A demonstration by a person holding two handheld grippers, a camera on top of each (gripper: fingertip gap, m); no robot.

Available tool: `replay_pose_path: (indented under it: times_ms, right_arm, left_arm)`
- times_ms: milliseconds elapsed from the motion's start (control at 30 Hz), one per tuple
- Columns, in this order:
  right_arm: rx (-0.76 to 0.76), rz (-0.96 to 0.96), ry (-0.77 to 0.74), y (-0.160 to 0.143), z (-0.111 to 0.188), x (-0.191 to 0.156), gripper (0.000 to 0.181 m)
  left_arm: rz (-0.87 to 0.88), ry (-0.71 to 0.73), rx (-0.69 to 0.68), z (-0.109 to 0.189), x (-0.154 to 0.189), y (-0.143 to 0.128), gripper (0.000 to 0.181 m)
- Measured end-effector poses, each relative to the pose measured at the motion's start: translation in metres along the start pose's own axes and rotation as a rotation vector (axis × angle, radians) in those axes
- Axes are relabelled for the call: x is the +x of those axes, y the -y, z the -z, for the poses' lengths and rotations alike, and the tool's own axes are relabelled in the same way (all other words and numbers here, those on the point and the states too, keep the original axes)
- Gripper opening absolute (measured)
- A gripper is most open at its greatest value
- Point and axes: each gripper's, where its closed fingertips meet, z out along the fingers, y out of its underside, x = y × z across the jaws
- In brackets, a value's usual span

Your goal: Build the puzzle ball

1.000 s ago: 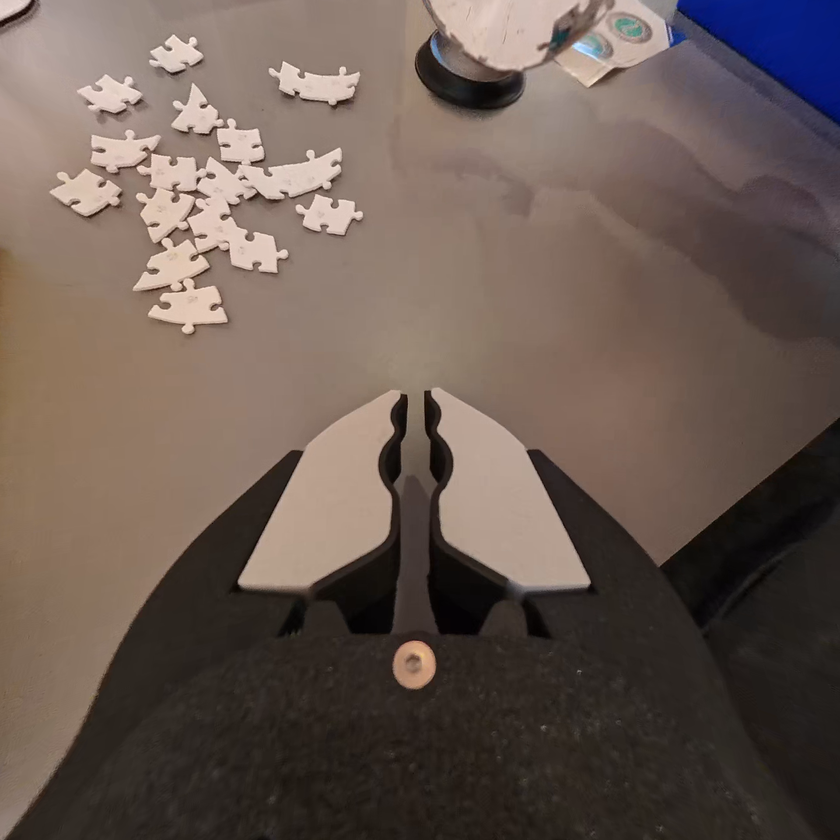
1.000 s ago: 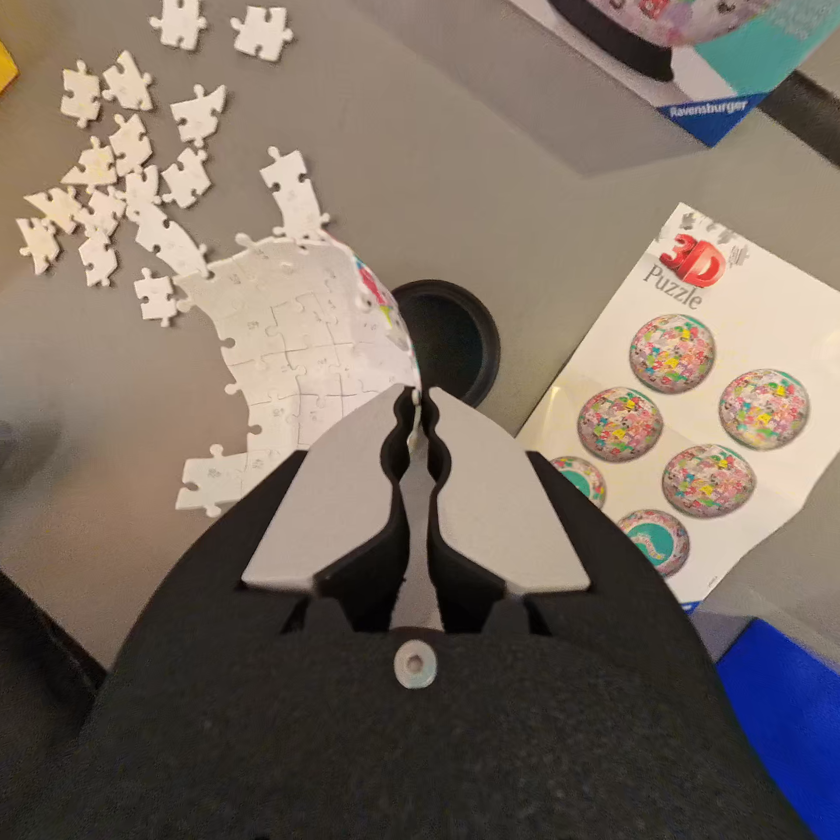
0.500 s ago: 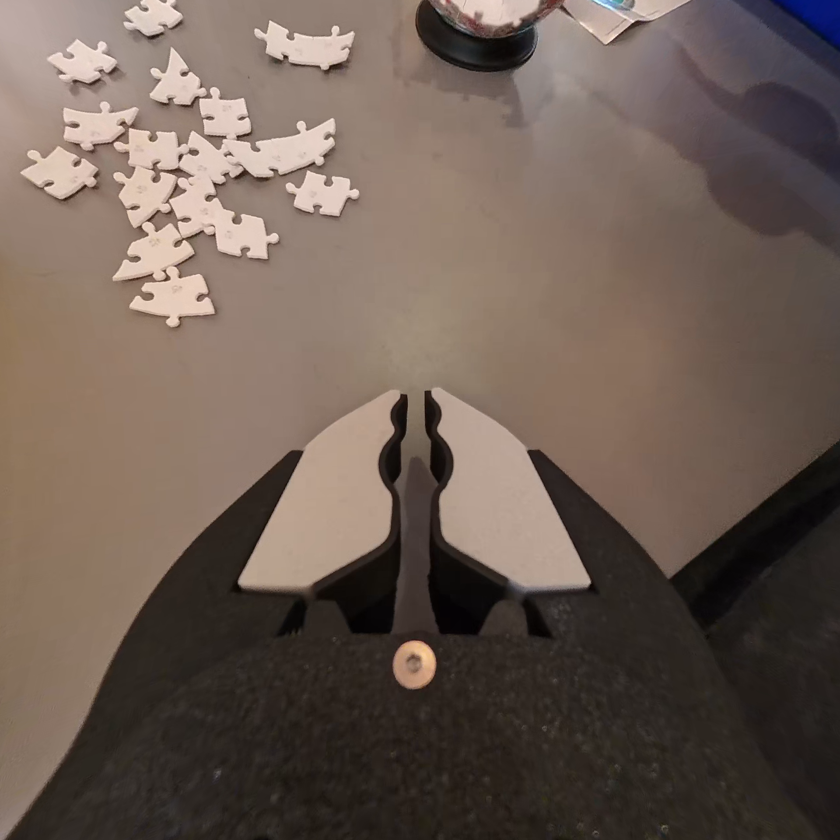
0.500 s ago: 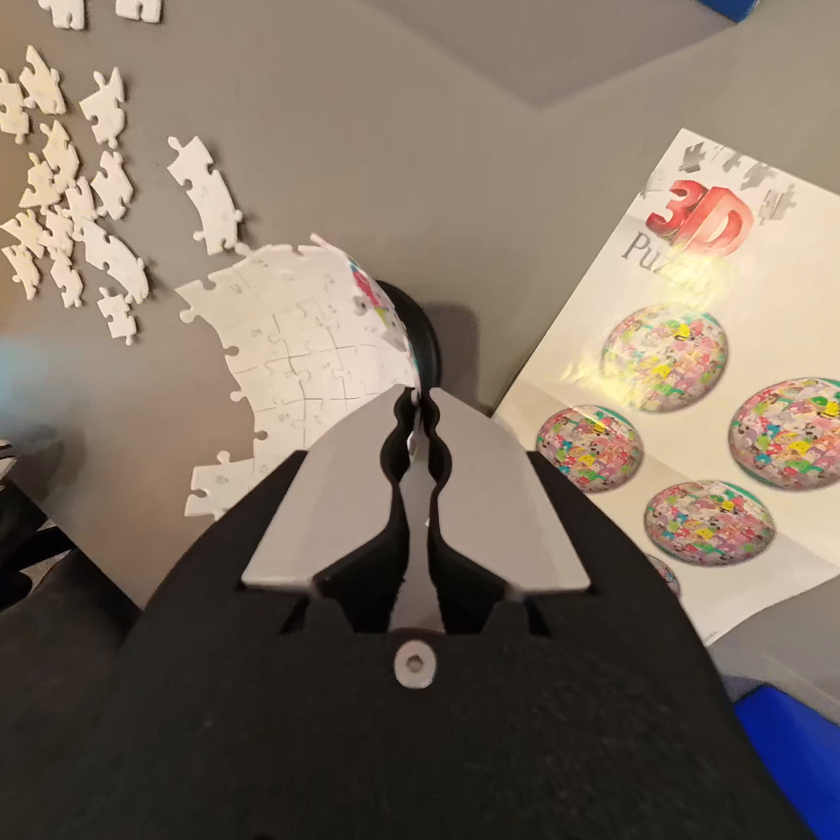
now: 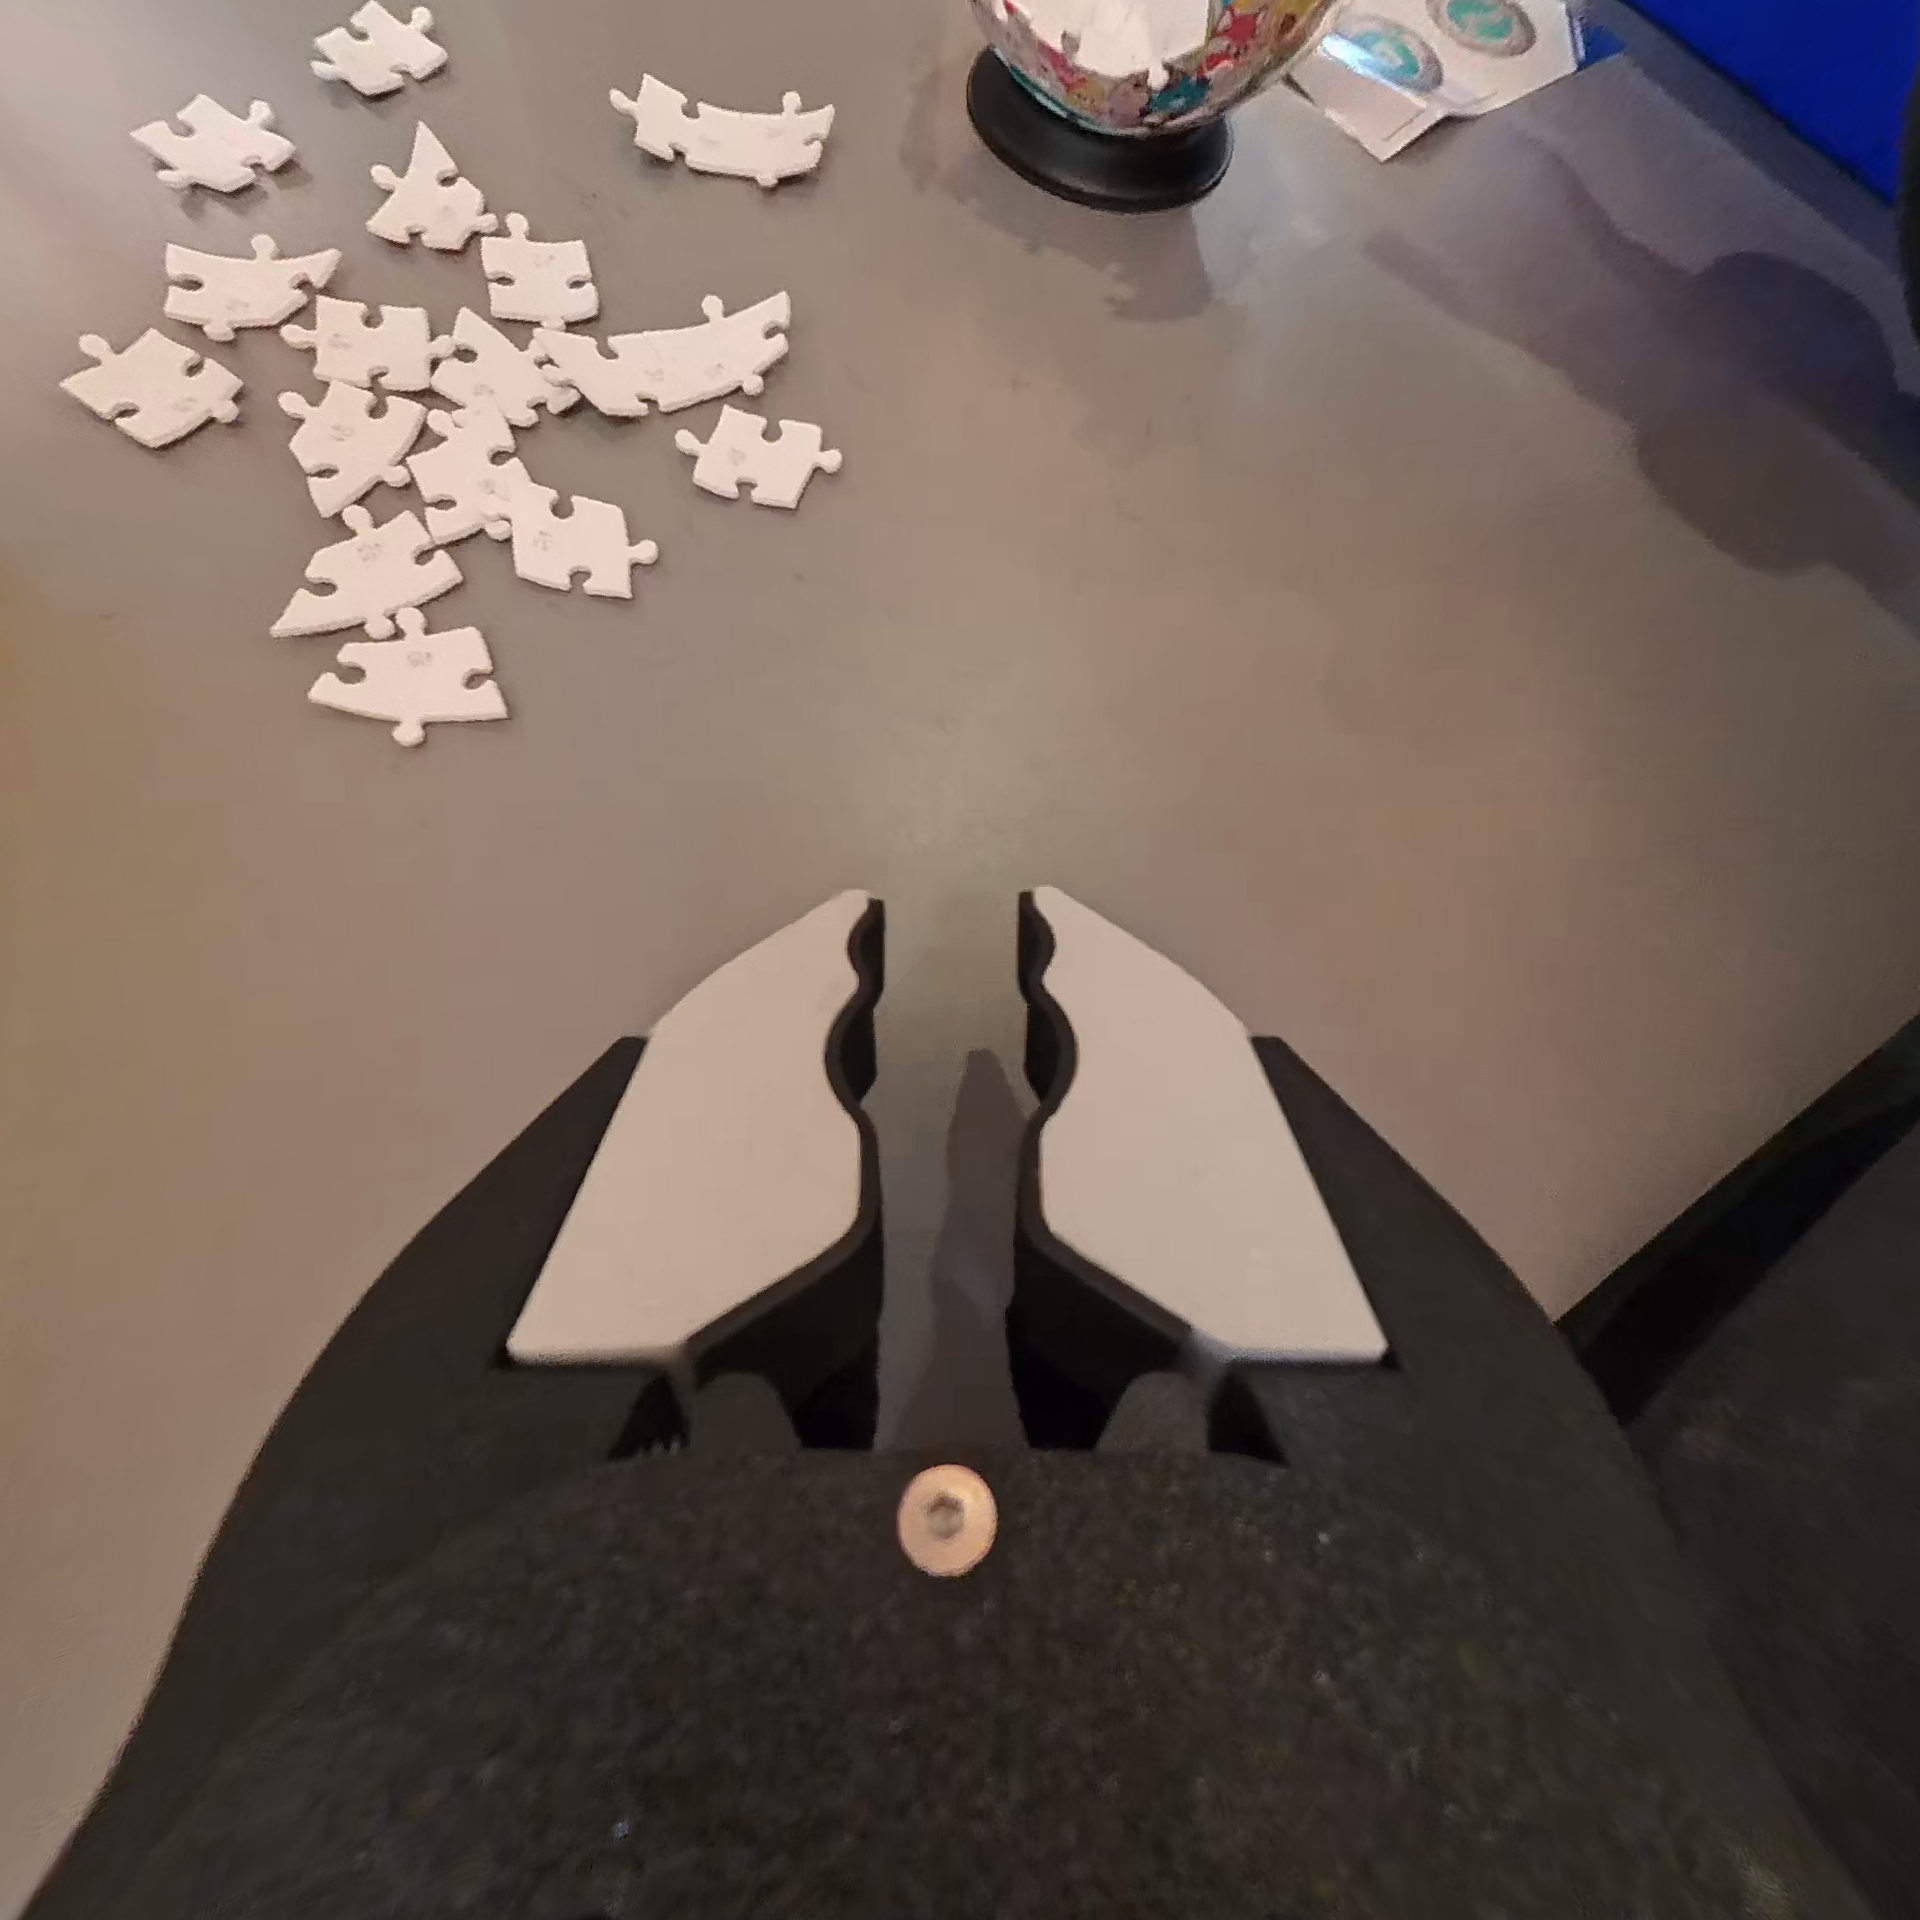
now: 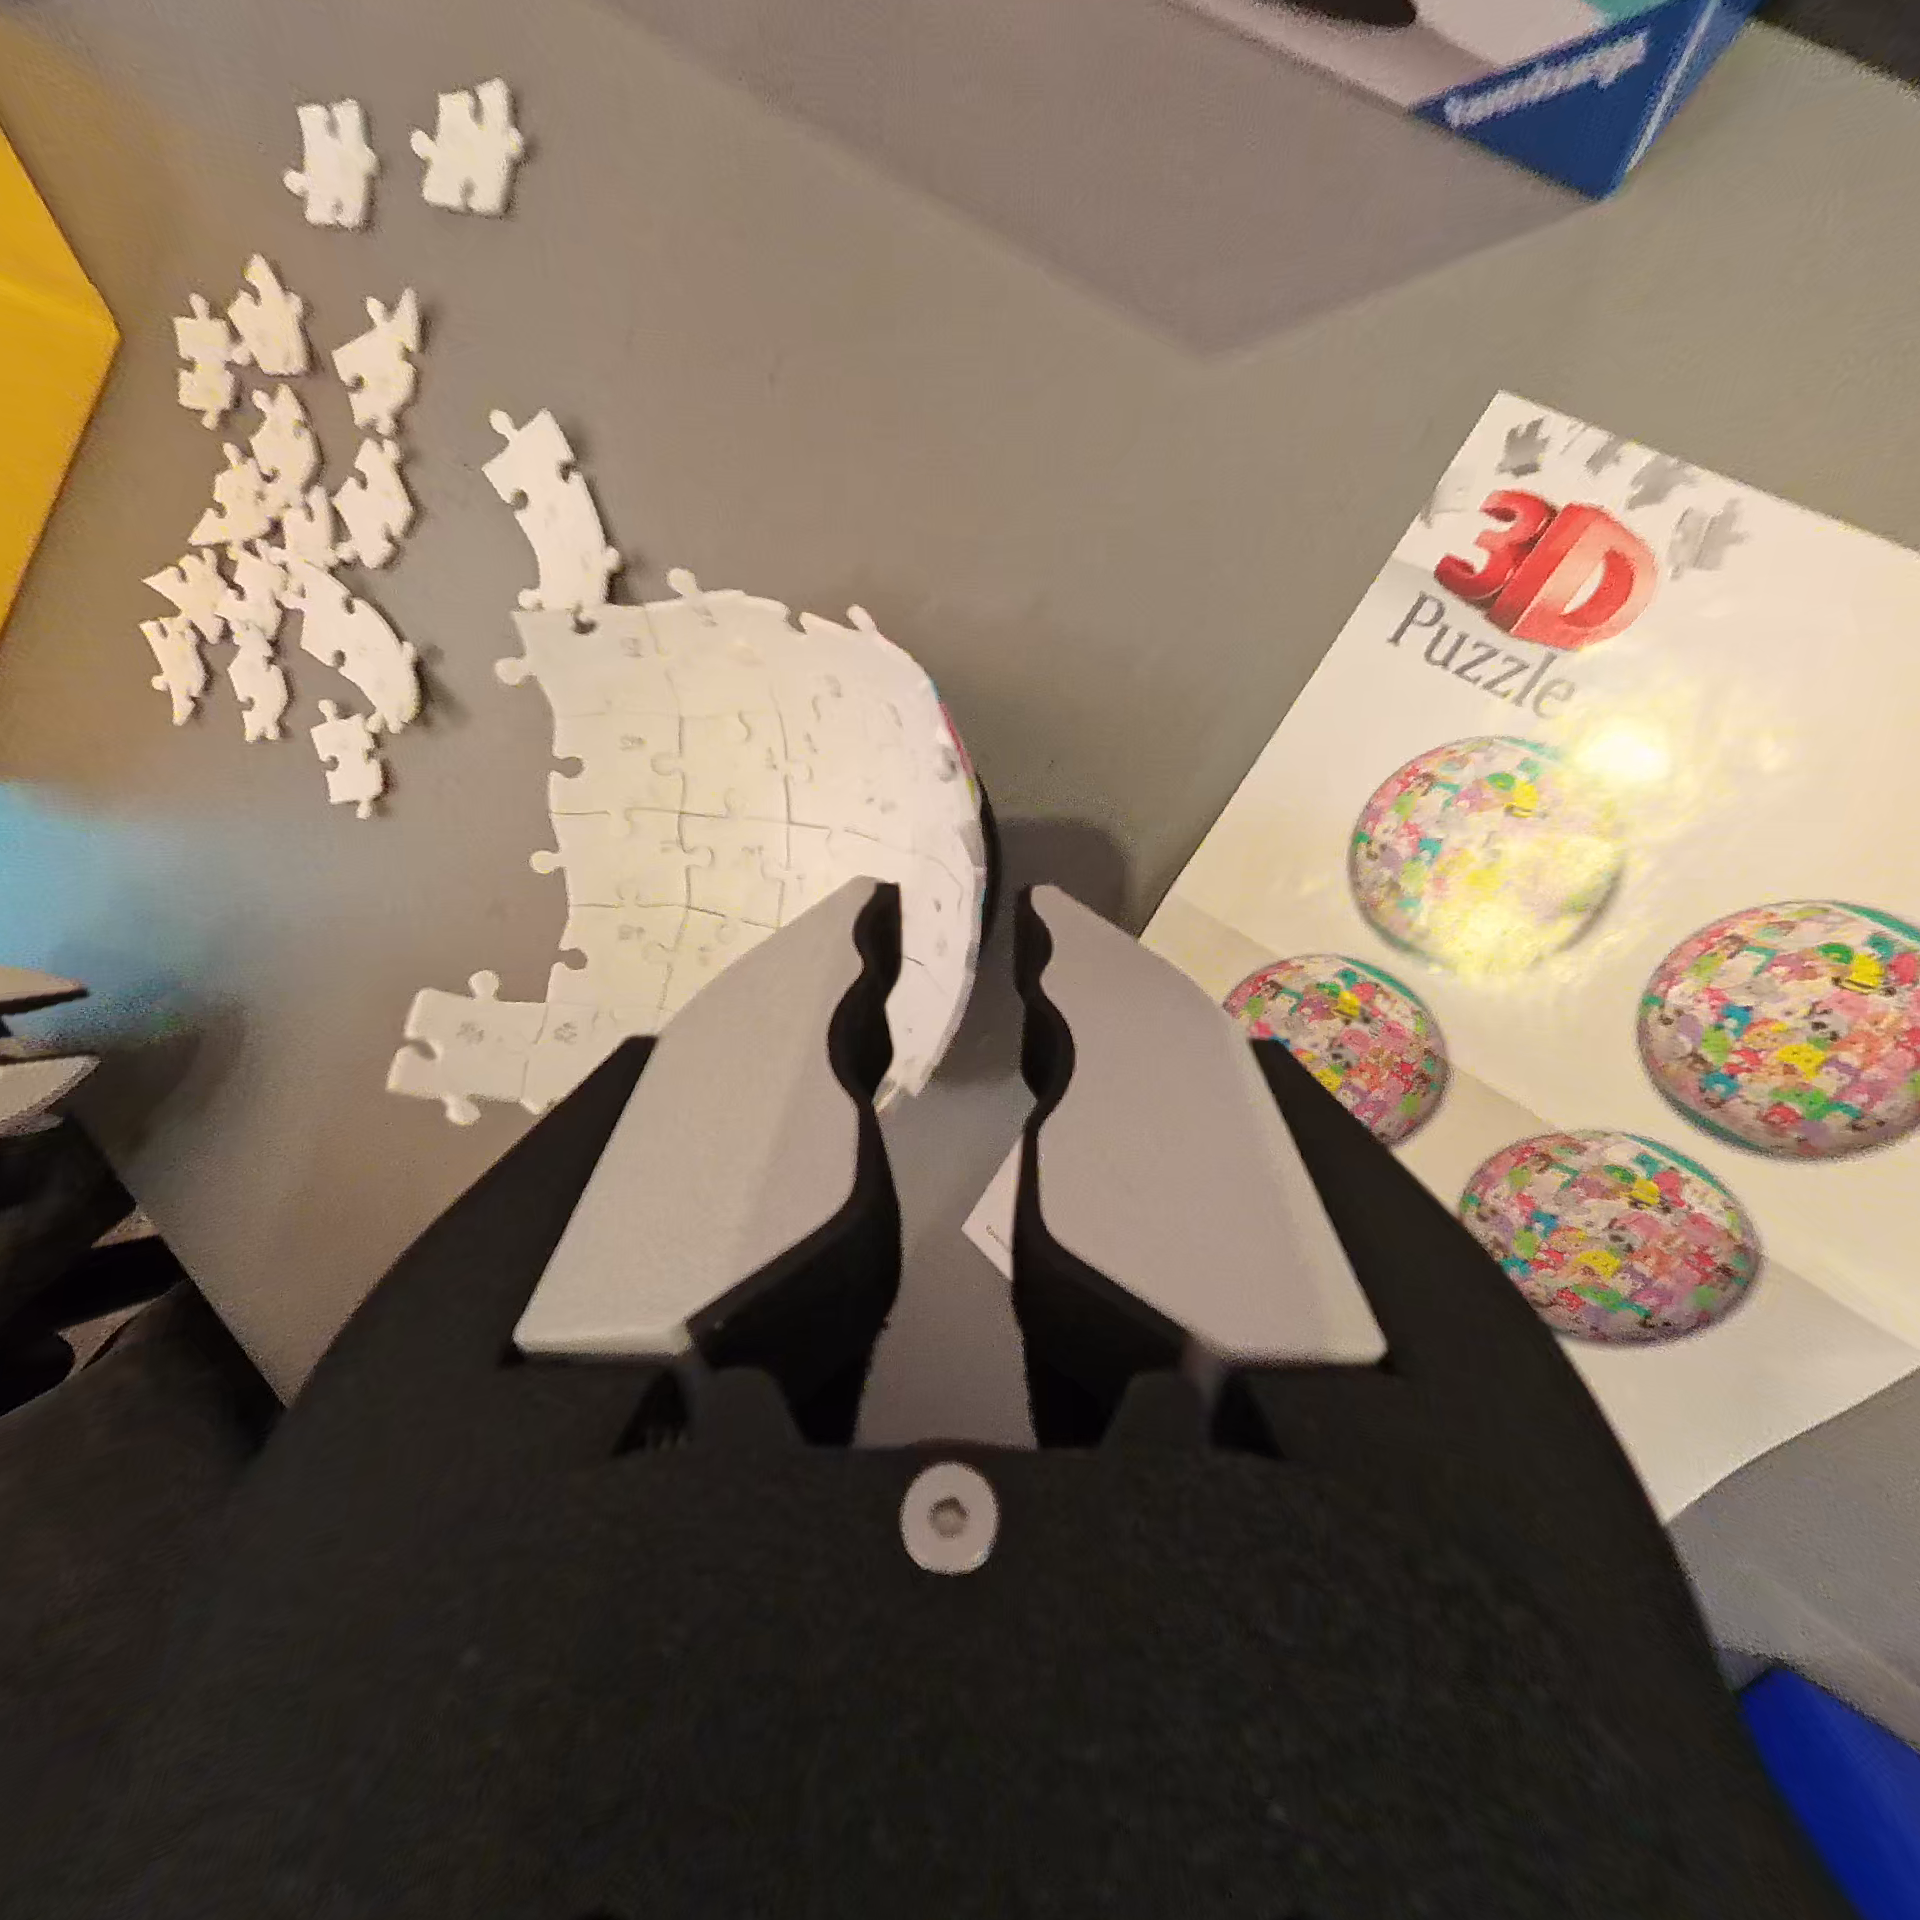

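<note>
Grey table (image 5: pixel 1143 675), both tongs (image 5: pixel 951 904) (image 6: pixel 956 899) now parted

Right claw (image 6: pixel 951 904) parted over grey bench (image 6: pixel 831 343), nothing between its fingers. Just ahead, half-built puzzle ball (image 6: pixel 748 790), white inner face showing, coloured edge at its right, sitting on black stand (image 6: pixel 1003 831). Curved strip of joined pieces (image 6: pixel 556 514) touching its upper left rim. Loose white pieces (image 6: pixel 281 520) scattered further left. Printed leaflet (image 6: pixel 1538 935) flat at right. Blue box (image 6: pixel 1579 94) at top right, yellow object (image 6: pixel 42 343) at left edge.
</note>
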Motion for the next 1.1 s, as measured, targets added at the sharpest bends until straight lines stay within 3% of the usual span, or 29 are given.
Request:
replay_pose_path:
  times_ms: [67,167,233,300,433,500,667,867,1100]
  right_arm:
    - [0.062,0.028,0.001,0.005,0.013,-0.004,0.021]
    - [0.194,0.169,-0.135,0.006,0.051,-0.012,0.022]
    - [0.319,0.311,-0.209,0.000,0.076,-0.036,0.024]
    - [0.443,0.443,-0.168,-0.018,0.083,-0.081,0.028]
    - [0.515,0.497,0.067,-0.076,0.040,-0.166,0.034]
    - [0.540,0.484,0.165,-0.097,0.012,-0.199,0.037]
    - [0.590,0.536,0.249,-0.113,-0.029,-0.247,0.038]
    - [0.569,0.634,0.201,-0.113,-0.044,-0.255,0.038]
    - [0.607,0.634,0.197,-0.109,-0.046,-0.254,0.036]
  left_arm:
    - [0.023,-0.014,0.035,0.007,-0.001,0.002,0.029]
    - [0.101,-0.035,0.124,0.027,-0.004,0.012,0.045]
    - [0.134,-0.009,0.192,0.042,-0.012,0.018,0.043]
    - [0.149,0.013,0.219,0.050,-0.019,0.016,0.043]
    - [0.174,0.022,0.177,0.044,-0.028,0.004,0.048]
    - [0.161,0.011,0.180,0.039,-0.027,0.003,0.041]
    - [0.074,0.040,0.192,0.030,-0.026,0.004,0.046]
    - [-0.045,0.099,0.250,0.037,-0.028,0.013,0.047]
    - [0.044,0.052,0.166,0.027,-0.032,0.003,0.056]
